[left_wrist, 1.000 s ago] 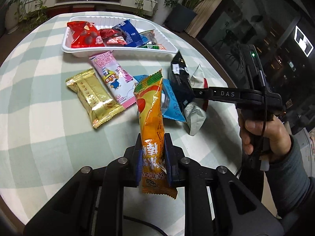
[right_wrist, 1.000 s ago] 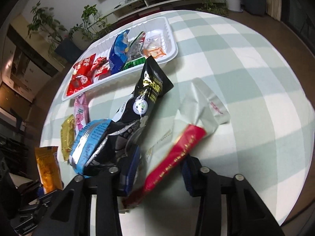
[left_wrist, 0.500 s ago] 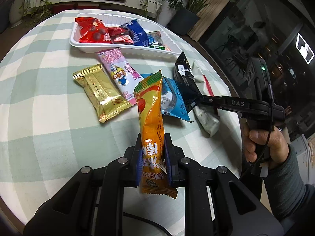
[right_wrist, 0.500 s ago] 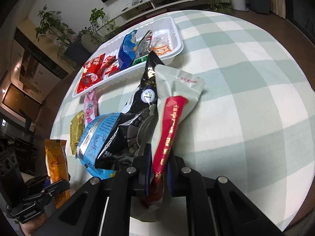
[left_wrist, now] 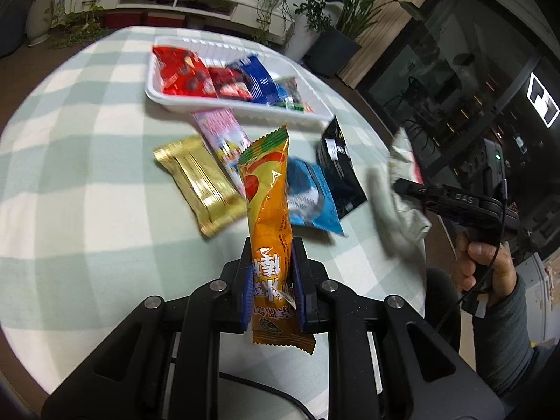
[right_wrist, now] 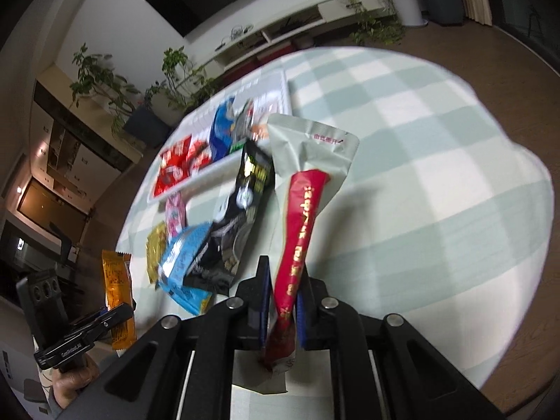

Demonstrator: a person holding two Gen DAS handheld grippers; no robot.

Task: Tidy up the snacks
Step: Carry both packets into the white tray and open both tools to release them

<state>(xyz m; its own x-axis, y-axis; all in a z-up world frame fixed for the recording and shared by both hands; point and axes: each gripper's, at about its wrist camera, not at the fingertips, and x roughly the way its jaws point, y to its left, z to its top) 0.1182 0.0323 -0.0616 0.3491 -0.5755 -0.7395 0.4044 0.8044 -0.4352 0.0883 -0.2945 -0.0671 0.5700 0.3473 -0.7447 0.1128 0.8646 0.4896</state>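
My left gripper (left_wrist: 272, 276) is shut on an orange snack packet (left_wrist: 267, 206) and holds it upright above the checked table. My right gripper (right_wrist: 282, 301) is shut on a grey pouch with a red stripe (right_wrist: 308, 182), lifted off the table; it also shows in the left wrist view (left_wrist: 399, 206). The white tray (left_wrist: 182, 103) at the far side holds red and blue packets. A gold packet (left_wrist: 199, 182), a pink packet (left_wrist: 224, 140), a blue packet (left_wrist: 308, 192) and a black packet (left_wrist: 337, 171) lie on the table before the tray.
The round table with a green-and-white checked cloth (left_wrist: 70, 161) drops off at its edges. Potted plants (left_wrist: 336, 35) and a low white shelf (left_wrist: 168, 0) stand beyond it. The right hand and its gripper handle (left_wrist: 476, 217) are at the table's right side.
The right gripper closed on the grey-and-red pouch and lifted it off the table. The left gripper rose and moved toward the tray with the orange packet still held.
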